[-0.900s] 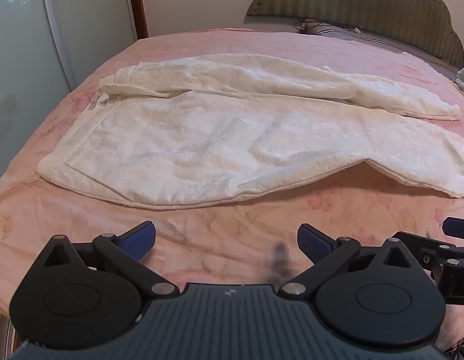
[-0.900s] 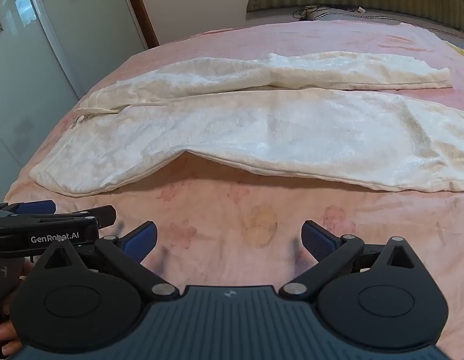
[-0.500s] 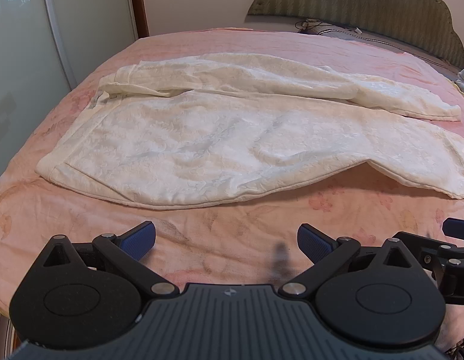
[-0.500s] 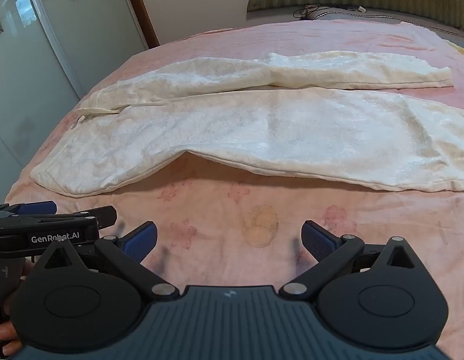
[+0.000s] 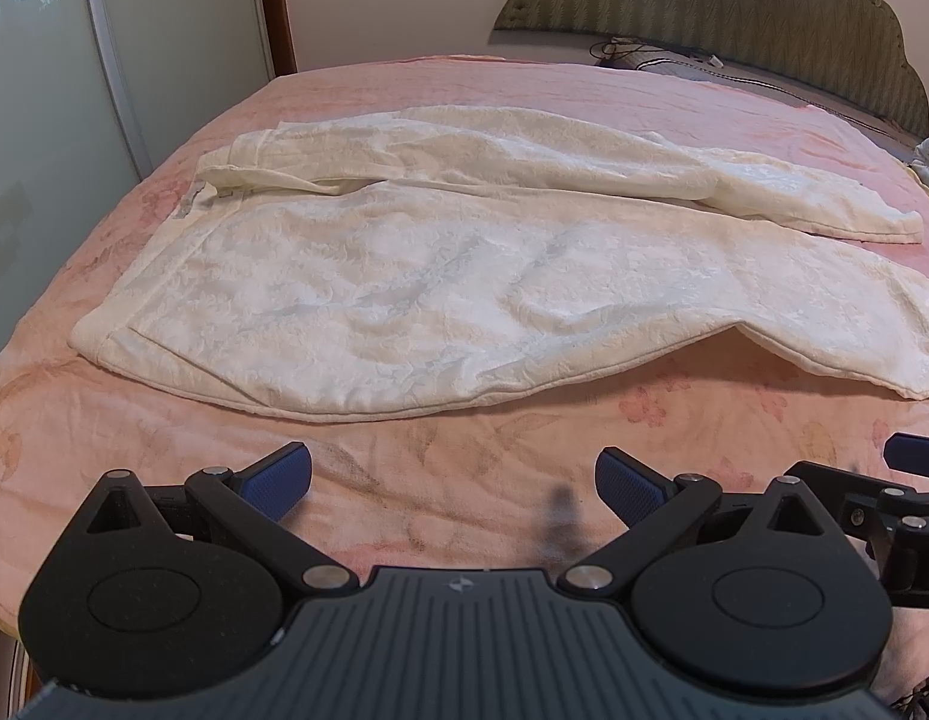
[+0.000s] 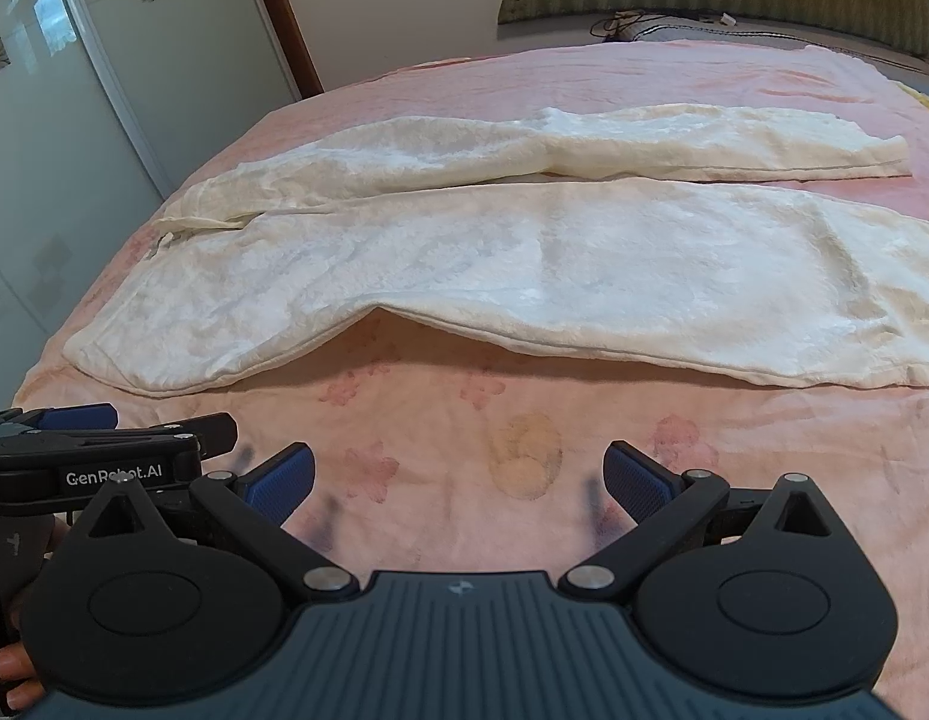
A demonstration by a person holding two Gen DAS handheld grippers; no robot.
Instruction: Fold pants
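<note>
Left wrist view: one pair of cream-white pants (image 5: 440, 276), laid flat and lengthwise across a pink flowered bedspread (image 5: 464, 480); waistband toward the left edge of the bed, both legs running right, the far leg lying narrower and partly rumpled, the near leg broad with its lower edge lifted in a shallow arch. Left gripper (image 5: 453, 480): jaws fully spread, blue pads (image 5: 626, 483) facing bare bedspread, nothing between them, short of the near hem of the pants. Right wrist view: right gripper (image 6: 458, 477), likewise spread wide and empty, over bedspread near the pants; the left gripper's side shows just beside it at the picture's left edge, with part of a hand (image 6: 8, 669) on its handle. Background: padded headboard (image 5: 734, 18), cupboard door (image 6: 74, 120), cables (image 6: 620, 24) by the headboard. Judged condition: pants unfolded, spread ready; both tools held low and open side by side, seemingly to take the near edge for a first fold. Fabric looks soft and limp, likely to sag.
</note>
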